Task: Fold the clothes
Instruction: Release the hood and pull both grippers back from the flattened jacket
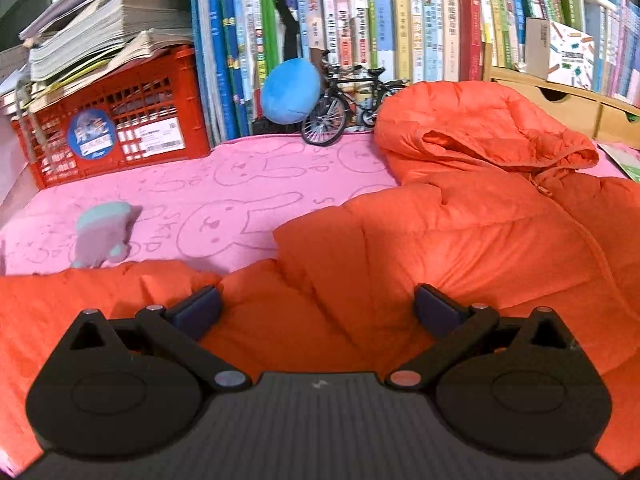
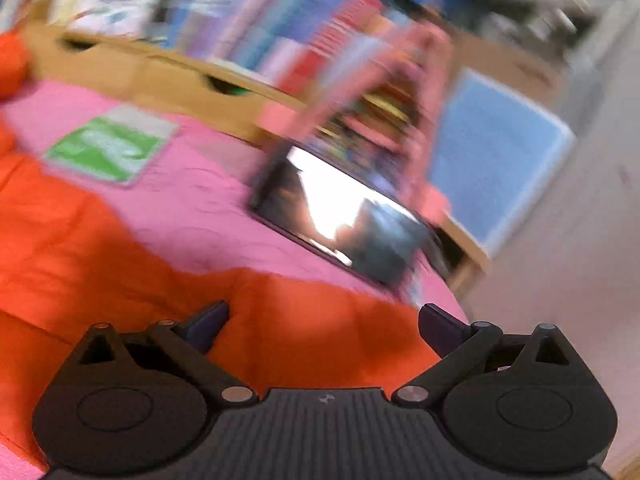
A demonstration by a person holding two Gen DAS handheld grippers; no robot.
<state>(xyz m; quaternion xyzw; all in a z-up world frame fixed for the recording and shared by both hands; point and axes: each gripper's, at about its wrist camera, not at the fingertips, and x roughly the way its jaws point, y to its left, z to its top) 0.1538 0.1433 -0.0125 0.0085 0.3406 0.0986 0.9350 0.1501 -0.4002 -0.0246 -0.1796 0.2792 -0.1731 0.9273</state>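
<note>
The orange puffer jacket [image 1: 460, 232] lies spread on the pink blanket [image 1: 240, 184] — hood toward the bookshelf [image 1: 400, 20], length running away from us; both claws [image 1: 316, 312] [image 2: 324, 326] spread, pinching nothing.

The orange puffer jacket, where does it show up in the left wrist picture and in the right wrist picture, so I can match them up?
Left wrist: the orange puffer jacket fills the right and lower part, hood at upper right, spreading under the open left gripper.
Right wrist: it covers the left and lower middle, under the open right gripper; the picture is blurred.
Shared landmark: the pink blanket beneath the jacket.
</note>
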